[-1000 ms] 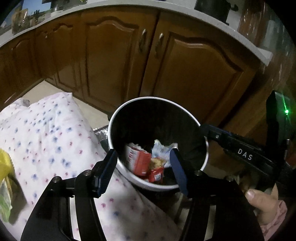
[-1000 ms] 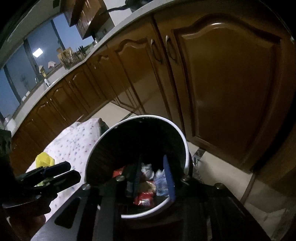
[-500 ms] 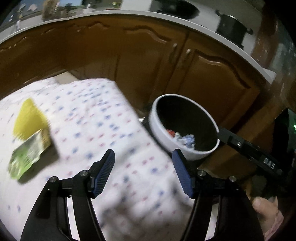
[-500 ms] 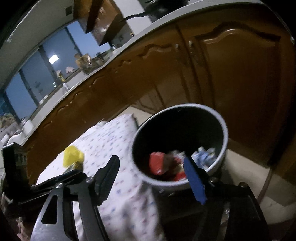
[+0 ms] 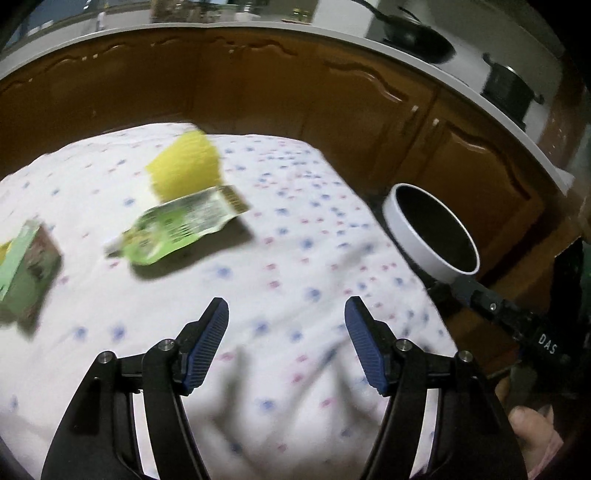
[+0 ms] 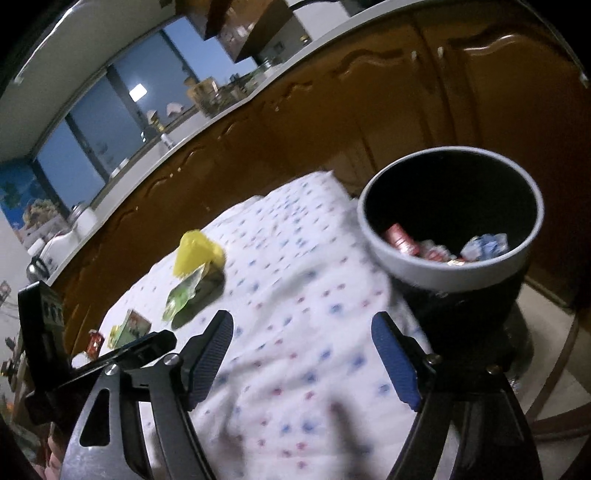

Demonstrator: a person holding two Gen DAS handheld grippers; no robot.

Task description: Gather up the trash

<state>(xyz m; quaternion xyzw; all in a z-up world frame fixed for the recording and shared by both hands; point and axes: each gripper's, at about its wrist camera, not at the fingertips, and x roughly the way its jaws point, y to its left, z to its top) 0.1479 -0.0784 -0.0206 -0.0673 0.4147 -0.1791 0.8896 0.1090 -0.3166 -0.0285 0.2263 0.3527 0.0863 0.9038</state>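
Note:
A green snack wrapper (image 5: 181,225) lies on the dotted white tablecloth (image 5: 295,258), with a yellow bag (image 5: 184,170) just behind it and a green carton (image 5: 26,266) at the left edge. My left gripper (image 5: 286,306) hovers open over bare cloth, short of the wrapper. The white-rimmed dark bin (image 6: 443,271) stands off the table's right end and holds a red wrapper (image 6: 400,238) and crumpled blue-white paper (image 6: 487,243). My right gripper (image 6: 302,317) is over the cloth left of the bin, its jaws opening with nothing between them.
Brown kitchen cabinets (image 5: 461,147) run behind the table and bin. A pan (image 5: 413,33) and a pot (image 5: 509,88) stand on the counter. A small red item (image 6: 95,341) lies at the table's far left. A hand (image 5: 532,439) holds the right gripper's handle.
Both grippers have swung left from over the bin to over the tablecloth. The right jaws went from nearly shut inside the bin to wide. The wrapper, yellow bag and carton came into view.

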